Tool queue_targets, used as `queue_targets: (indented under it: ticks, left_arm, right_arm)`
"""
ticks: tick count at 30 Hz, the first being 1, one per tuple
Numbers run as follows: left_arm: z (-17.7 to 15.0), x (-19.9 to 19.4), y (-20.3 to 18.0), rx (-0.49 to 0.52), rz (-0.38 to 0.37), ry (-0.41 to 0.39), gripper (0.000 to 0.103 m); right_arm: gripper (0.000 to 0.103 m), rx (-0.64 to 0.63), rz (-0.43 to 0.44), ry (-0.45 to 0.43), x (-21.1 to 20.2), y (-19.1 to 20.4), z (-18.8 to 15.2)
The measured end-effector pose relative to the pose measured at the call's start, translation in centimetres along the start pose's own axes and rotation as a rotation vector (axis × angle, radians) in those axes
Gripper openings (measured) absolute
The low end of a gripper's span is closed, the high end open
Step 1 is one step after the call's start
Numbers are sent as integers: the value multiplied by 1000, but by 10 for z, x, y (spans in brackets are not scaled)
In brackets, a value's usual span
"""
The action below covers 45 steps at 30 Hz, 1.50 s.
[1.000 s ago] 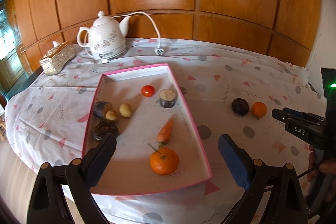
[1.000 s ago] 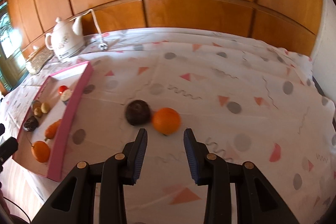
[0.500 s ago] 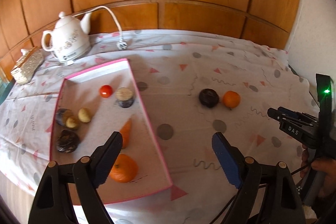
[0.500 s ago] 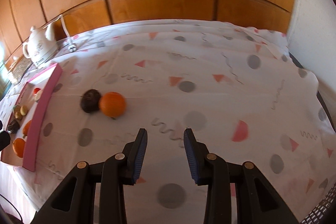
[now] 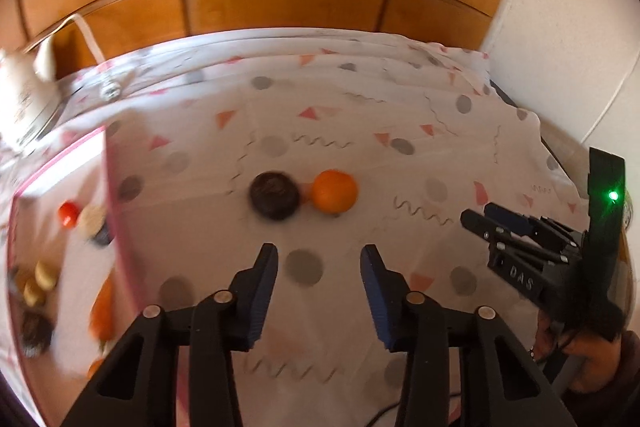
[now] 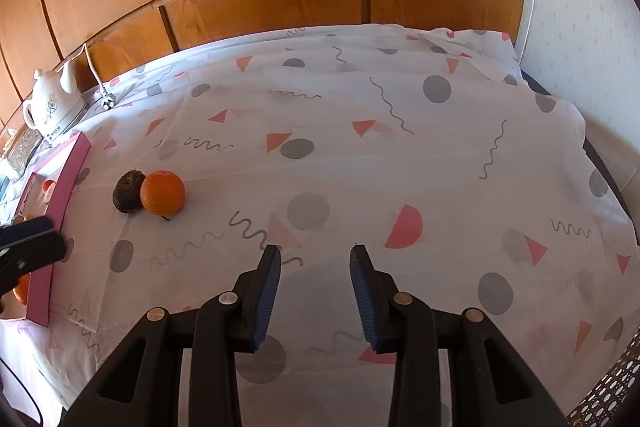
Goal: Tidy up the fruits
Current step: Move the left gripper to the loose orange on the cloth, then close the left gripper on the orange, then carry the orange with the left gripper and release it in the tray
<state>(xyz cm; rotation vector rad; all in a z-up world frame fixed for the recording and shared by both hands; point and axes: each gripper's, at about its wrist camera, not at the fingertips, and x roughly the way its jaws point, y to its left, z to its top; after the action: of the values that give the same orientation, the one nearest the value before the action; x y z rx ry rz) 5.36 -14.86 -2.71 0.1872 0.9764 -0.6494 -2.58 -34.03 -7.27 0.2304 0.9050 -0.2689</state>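
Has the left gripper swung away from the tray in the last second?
Yes. The left gripper has swung right: its jaws framed the pink tray a second ago and now point at the dark fruit and orange on the tablecloth.

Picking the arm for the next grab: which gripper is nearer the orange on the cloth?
Left. The left gripper points almost straight at the orange, jaws open just short of it. The right gripper sits off to the orange's right, aimed past it.
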Motion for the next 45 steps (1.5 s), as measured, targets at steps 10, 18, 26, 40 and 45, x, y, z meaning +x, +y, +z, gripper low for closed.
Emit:
queue_targets:
  ticks: [10,18,26,40,45]
  left_arm:
    - [38,62,-21,122,27,48,44]
    - [44,92,-30,247,157,48,39]
    - [16,65,-18,167,50,28,38]
    - [-23,55,-19,103,-9,68,40]
    - [-26,52,-17,99,-5,56,39]
  right_arm:
    - [36,29,22,13,2,-10,-1]
    - [36,35,38,24,4,-11,0]
    - [36,48,34,31,6,-13,-1]
    - [36,3,31,20,-1,2,-2]
    - [36,17,18,30,1,-3,-3]
